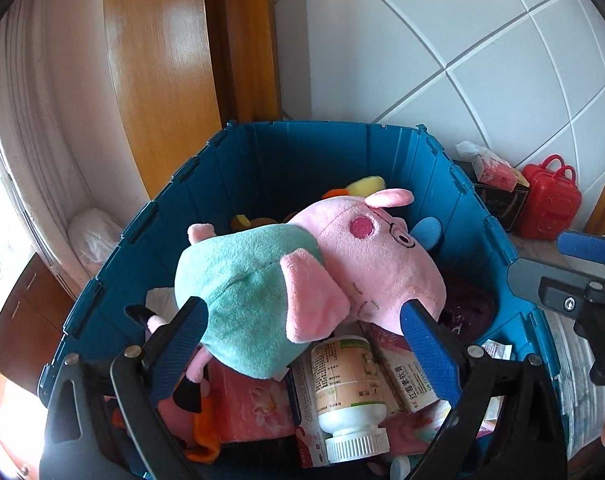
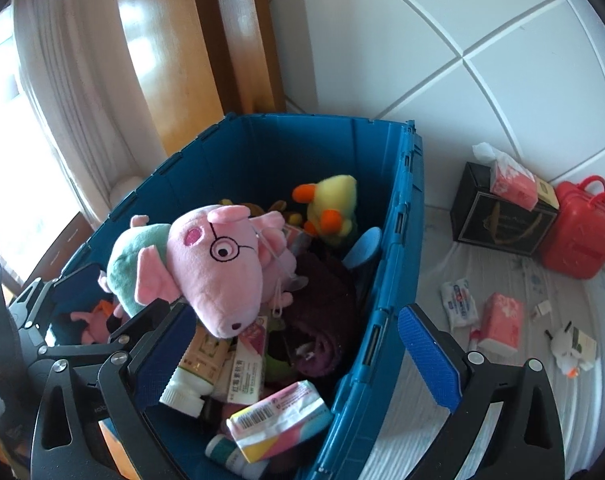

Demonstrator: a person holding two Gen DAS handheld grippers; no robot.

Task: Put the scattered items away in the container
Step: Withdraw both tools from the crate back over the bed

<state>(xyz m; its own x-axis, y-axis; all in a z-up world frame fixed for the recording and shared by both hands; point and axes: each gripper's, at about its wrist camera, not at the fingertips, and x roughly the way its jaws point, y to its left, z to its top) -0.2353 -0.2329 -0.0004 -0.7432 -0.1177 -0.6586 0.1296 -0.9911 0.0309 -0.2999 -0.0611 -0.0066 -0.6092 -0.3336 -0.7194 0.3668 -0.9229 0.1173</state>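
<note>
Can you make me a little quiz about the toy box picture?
1. True or false: the pink pig plush lies inside the blue bin.
2. Which toy sits at the far end of the bin: A) yellow duck plush B) teddy bear C) toy car?
3. Name one thing not yet in the bin.

Key: 1. True. 2. A. 3. The pink tissue pack on the white cover beside it, for one. Both the left gripper and right gripper are open, holding nothing.

Probably home: curtain (image 2: 62, 92), plush pig (image 2: 214, 264)
</note>
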